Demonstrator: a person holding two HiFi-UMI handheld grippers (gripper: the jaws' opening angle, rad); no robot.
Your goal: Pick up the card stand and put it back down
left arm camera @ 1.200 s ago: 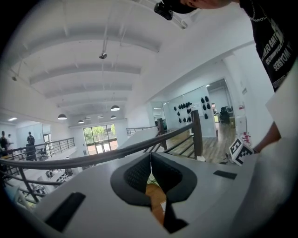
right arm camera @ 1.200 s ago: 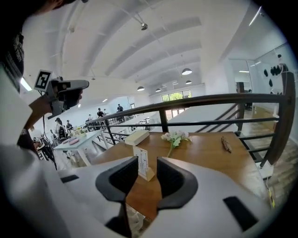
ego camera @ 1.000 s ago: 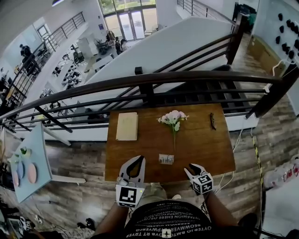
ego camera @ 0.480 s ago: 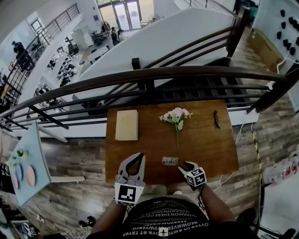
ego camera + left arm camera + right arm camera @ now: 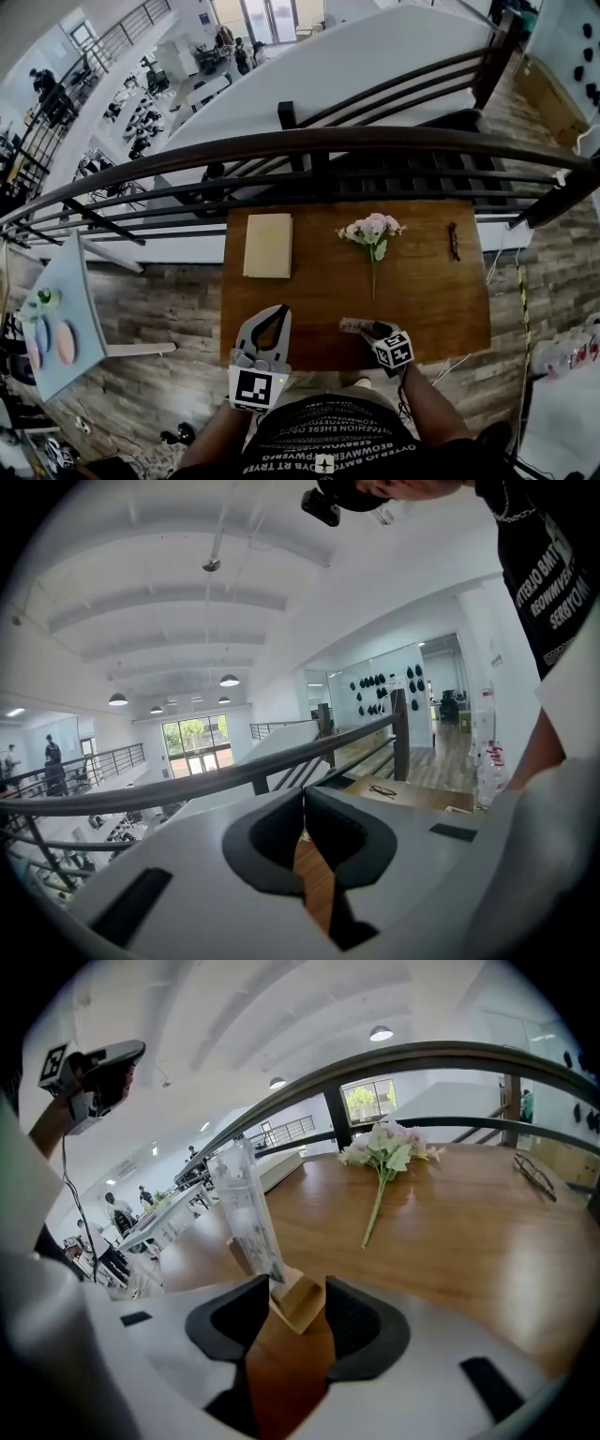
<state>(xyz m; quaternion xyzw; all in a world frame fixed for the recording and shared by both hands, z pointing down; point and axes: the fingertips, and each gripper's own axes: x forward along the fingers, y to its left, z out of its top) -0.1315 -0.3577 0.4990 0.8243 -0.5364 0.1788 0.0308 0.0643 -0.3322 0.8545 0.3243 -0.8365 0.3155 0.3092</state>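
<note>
While your right gripper [image 5: 373, 330] sits at the near edge of the table [image 5: 422, 291], its jaws have just been opening and now stand wide, with the wooden foot of the card stand [image 5: 246, 1208] between them (upright on the tabletop, not clamped). Your left gripper [image 5: 277, 314] hovers to its left, jaws closed on nothing.

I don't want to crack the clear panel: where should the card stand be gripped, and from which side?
Best is probably the wooden base of the card stand, not its clear panel: the block is low, solid and flat-sided, the panel thin and tall. Come from the table's near edge, jaws either side of the block.
</note>
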